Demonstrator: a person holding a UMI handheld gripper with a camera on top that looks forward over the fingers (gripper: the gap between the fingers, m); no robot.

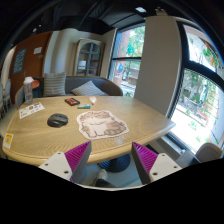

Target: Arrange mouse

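A dark mouse lies on the round wooden table, to the left of a pale patterned mouse pad. My gripper is held back from the table's near edge, well short of the mouse. Its two fingers with magenta pads stand wide apart with nothing between them. Below them the floor and a blue chair base show.
A small red-brown object and a green-white item lie on the far side of the table. Papers lie at its left. Chairs stand behind the table. Large windows are at the right.
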